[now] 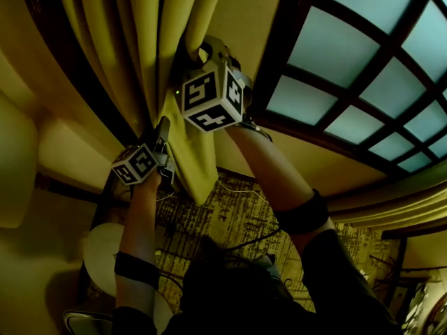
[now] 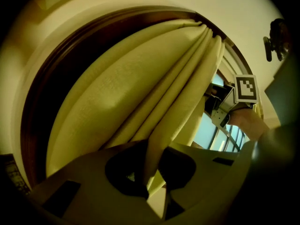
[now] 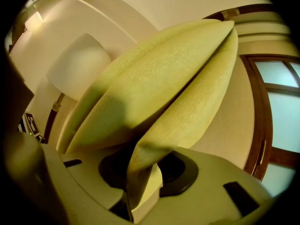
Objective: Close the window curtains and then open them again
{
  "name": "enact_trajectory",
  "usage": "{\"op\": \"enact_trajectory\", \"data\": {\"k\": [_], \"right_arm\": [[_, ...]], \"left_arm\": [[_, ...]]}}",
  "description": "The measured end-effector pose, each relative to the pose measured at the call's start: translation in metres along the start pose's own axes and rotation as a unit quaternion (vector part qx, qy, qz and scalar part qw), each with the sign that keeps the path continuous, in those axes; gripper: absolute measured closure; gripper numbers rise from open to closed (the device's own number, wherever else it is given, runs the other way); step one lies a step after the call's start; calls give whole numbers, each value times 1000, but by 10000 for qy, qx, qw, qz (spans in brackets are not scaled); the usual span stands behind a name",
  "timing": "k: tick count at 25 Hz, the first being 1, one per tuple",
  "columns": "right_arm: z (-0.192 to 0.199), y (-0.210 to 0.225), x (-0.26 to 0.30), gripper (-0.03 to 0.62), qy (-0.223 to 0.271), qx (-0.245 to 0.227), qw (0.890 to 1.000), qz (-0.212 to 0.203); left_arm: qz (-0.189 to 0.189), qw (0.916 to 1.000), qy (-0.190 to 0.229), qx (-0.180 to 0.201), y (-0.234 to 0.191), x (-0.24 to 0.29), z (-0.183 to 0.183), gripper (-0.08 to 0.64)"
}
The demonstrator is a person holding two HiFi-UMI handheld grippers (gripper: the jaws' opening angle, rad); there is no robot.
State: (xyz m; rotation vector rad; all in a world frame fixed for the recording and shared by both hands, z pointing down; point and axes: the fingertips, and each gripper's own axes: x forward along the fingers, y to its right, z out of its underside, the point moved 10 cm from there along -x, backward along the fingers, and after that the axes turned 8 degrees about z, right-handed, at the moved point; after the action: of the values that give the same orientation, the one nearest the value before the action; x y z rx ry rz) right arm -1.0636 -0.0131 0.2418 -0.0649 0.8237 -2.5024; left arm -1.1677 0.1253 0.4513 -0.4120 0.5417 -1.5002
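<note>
**Mia:** What do the jaws of the left gripper have?

**Ben:** They are shut tight on one thin fold of the yellow curtain. The fold runs down between the two dark pads.

**Mia:** And the right gripper?

**Ben:** It holds a fatter fold of the same curtain. The cloth fills the gap and touches both pads.

**Mia:** Can you see the tips?

**Ben:** Not well. The cloth covers the inner sides of the pads. In the head view the right gripper's tips are lost in the folds, and only its cube sticks out. The room is dim too.

**Mia:** Is all of the curtain in view?

**Ben:** No. Its top is cut off. Its bottom corner hangs above the rug.

**Mia:** Where does the curtain sit?

**Ben:** It is bunched up in thick folds. The window is on the curtain's right, and its glass is bare. A dark wooden frame curves along the curtain's left side.

**Mia:** Is there room to move?

**Ben:** Yes, on the curtain's right, in front of the glass. On its left is a lamp, close to the wall.
</note>
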Motion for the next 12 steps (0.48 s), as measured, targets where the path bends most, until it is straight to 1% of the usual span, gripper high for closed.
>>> {"op": "enact_trajectory", "data": {"k": [2, 6, 8, 9, 12], "right_arm": [[9, 8, -13, 452, 57, 144, 9999, 38], [28, 34, -56, 410, 112, 624, 9980, 71], [41, 52, -84, 363, 130, 869, 9961, 78], [51, 62, -100, 359, 137, 1018, 9947, 74], [83, 90, -156, 357, 88, 1494, 9887, 67]], "left_arm": [[-89, 9999, 2, 101, 8, 1, 9, 517], [-352, 9985, 75, 401, 37, -2, 35, 454], [-424, 9973, 86, 597, 62, -4, 51, 443], [-448, 9965, 66, 707, 75, -6, 60, 413], [-471, 9932, -87, 1058, 120, -11, 89, 356]]}}
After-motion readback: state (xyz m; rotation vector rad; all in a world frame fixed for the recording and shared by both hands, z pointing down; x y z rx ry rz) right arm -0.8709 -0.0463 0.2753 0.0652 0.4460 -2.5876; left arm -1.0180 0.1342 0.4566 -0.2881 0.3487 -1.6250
